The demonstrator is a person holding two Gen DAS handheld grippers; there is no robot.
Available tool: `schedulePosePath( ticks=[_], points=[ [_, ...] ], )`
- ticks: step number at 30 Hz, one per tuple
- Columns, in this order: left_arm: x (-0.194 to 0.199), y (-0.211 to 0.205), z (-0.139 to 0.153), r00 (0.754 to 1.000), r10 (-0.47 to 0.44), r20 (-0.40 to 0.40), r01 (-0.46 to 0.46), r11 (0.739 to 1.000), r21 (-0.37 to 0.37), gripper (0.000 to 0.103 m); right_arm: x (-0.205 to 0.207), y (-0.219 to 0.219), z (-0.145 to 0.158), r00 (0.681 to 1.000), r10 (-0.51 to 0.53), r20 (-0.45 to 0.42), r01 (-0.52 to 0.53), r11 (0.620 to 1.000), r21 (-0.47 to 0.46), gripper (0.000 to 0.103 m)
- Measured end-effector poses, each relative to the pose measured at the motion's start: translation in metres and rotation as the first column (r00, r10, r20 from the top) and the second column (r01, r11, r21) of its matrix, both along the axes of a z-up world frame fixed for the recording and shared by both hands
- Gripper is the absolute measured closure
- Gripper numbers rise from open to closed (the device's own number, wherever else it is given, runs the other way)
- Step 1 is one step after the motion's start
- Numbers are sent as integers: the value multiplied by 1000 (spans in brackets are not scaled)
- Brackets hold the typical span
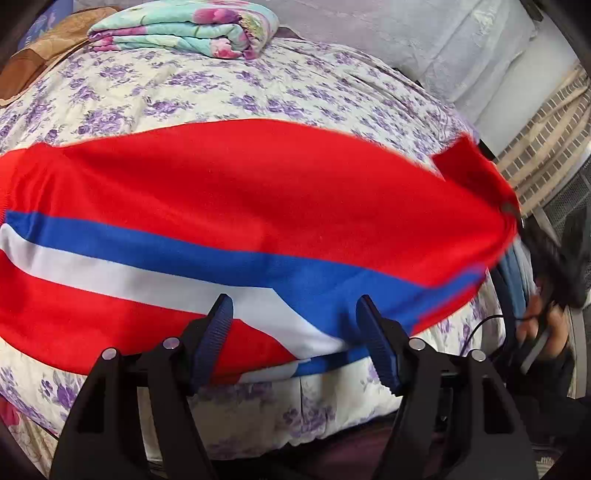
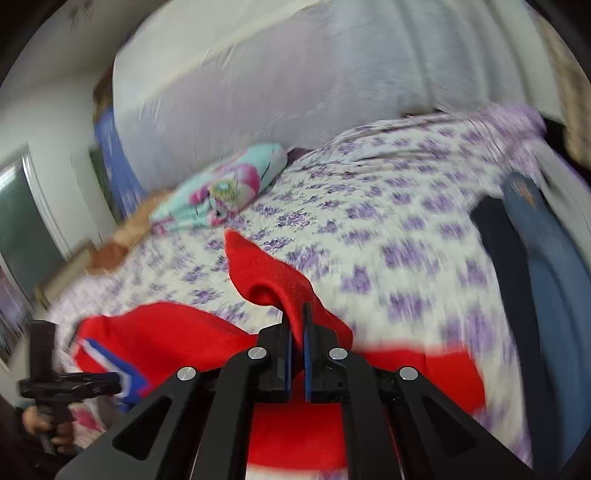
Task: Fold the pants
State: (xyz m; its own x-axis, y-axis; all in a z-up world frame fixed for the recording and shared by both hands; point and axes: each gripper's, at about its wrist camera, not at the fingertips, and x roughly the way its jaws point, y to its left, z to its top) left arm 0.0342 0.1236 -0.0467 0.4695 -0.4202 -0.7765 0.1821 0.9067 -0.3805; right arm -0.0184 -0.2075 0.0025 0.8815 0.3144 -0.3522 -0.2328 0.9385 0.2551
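One pair of red pants with a blue and a white stripe lies spread across a bed covered in a purple-flowered quilt, the landmark for this scene. At the bed's far left corner sit a brown cushion and, just right of it, one folded floral blanket in turquoise and pink; a pale wall covering rises behind the bed. At the near edge of the bed the left claw hangs over the striped side of the pants, its two blue-padded fingers wide apart with no cloth pinched between them. At the bed's right edge the right claw is clamped narrow on a raised fold of the red pants, which peaks up just beyond its fingers. The right wrist view is blurred. Further right on the bed lie two more garments side by side, one dark, one blue denim. No containers are in view
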Motion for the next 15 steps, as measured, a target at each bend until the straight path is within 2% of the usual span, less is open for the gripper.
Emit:
schedulePosePath(
  ticks=[2, 3, 4, 5, 6, 7, 8, 9, 11, 12, 15],
  points=[
    [-2, 0, 0, 1000, -12, -1, 12, 1000, -5, 36, -1, -15, -35, 998, -31, -63, 35, 997, 64, 93],
    [-2, 1, 0, 1000, -17, -2, 17, 1000, -2, 36, 3, -25, -48, 993, -33, -111, 44, 994, 97, 81],
    [-3, 1, -1, 1000, -20, -2, 20, 1000, 4, 36, 8, -34, -68, 981, -42, -191, 70, 987, 147, 74],
    [-5, 2, 0, 1000, -19, -1, 19, 1000, 12, 36, 8, -41, -78, 970, -60, -234, 102, 980, 171, 66],
    [-6, 3, 0, 1000, -17, 1, 17, 1000, 20, 36, 2, -44, -77, 971, -82, -225, 117, 982, 150, 59],
    [-9, 4, 2, 1000, -14, 6, 13, 999, 31, 36, -3, -39, -70, 972, -120, -204, 139, 987, 81, 52],
    [-12, 7, 3, 1000, -8, 10, 8, 999, 39, 36, -11, -31, -59, 970, -184, -158, 181, 983, -38, 41],
    [-14, 9, 4, 1000, -2, 12, 1, 999, 40, 36, -21, -18, -47, 967, -239, -88, 222, 960, -168, 35],
    [-23, 22, 11, 999, 30, 24, -31, 999, 39, 36, -35, 6, -32, 958, -285, 27, 276, 894, -353, 32],
    [-27, 30, 15, 998, 50, 33, -51, 998, 38, 36, -42, 17, -26, 956, -282, 81, 290, 863, -413, 29],
    [-42, 65, 31, 987, 148, 69, -151, 988, 38, 35, -59, 59, -5, 966, -160, 205, 248, 801, -545, 12]
  ],
)
